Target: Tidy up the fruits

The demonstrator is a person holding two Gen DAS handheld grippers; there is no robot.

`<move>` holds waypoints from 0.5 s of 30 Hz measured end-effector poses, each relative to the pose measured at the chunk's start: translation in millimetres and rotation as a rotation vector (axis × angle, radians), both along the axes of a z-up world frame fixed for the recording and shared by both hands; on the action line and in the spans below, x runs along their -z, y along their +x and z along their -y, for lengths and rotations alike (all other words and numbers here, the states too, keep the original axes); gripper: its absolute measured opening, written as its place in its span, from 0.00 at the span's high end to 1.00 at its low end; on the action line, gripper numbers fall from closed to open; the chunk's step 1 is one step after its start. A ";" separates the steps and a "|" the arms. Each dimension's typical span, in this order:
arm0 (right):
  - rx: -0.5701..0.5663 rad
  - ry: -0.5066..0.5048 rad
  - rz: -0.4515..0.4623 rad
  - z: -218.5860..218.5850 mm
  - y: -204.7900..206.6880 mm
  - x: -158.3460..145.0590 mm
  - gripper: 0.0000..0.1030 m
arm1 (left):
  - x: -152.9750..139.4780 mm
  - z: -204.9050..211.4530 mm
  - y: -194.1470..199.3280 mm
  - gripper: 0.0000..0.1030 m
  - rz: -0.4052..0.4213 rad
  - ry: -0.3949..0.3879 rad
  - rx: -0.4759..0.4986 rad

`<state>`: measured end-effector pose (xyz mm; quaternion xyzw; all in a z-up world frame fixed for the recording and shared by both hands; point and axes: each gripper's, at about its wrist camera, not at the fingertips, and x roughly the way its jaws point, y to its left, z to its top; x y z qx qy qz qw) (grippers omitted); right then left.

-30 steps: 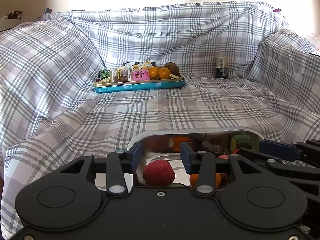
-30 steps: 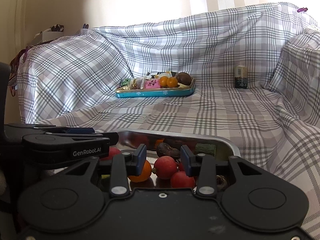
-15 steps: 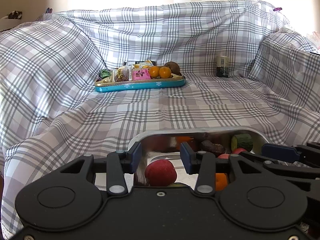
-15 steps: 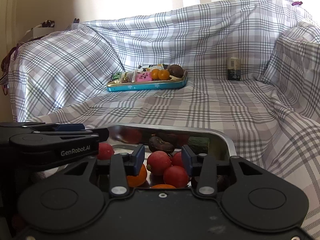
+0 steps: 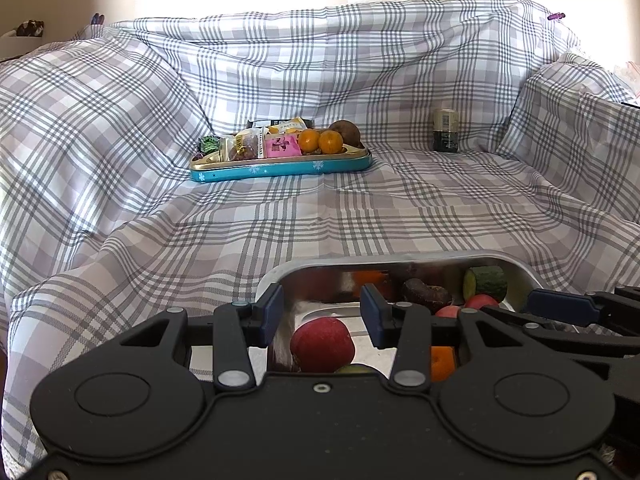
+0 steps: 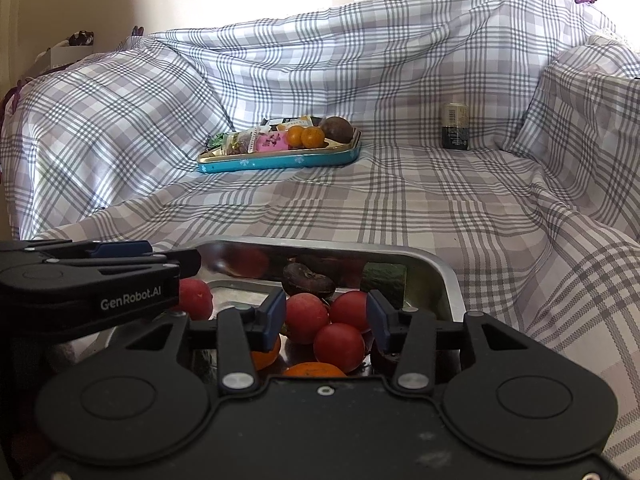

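Left jaws: the left gripper stands parted, its pads clear of the red fruit that lies below and between them in the steel tray; nothing is grasped.
Right jaws: the right gripper is opening; red fruits sit in the gap beyond the pads, none pressed by them.
Grippers together: side by side over the same tray, left gripper seen at the left edge of the right wrist view, right gripper at the right edge of the left wrist view.
Steel tray: holds red fruits, oranges, a dark brown fruit near the far wall, and a green cut piece at the far right corner.
Cloth: grey plaid cover spread over a sofa, carrying both trays.
Blue tray: well apart, further back on the seat; holds two oranges, a brown fruit and snack packets.
Can: upright, near the sofa back, right of the blue tray.
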<state>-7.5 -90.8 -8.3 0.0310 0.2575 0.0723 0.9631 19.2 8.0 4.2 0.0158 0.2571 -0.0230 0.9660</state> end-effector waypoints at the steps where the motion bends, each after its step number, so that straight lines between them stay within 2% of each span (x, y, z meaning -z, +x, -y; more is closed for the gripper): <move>1: 0.001 -0.001 -0.001 -0.1 0.0 0.1 0.54 | 0.1 -0.2 0.3 0.50 -0.001 0.000 -0.001; 15: 0.008 -0.010 -0.007 -1.4 0.4 1.0 0.53 | 0.0 -1.7 1.8 0.50 -0.013 -0.014 -0.015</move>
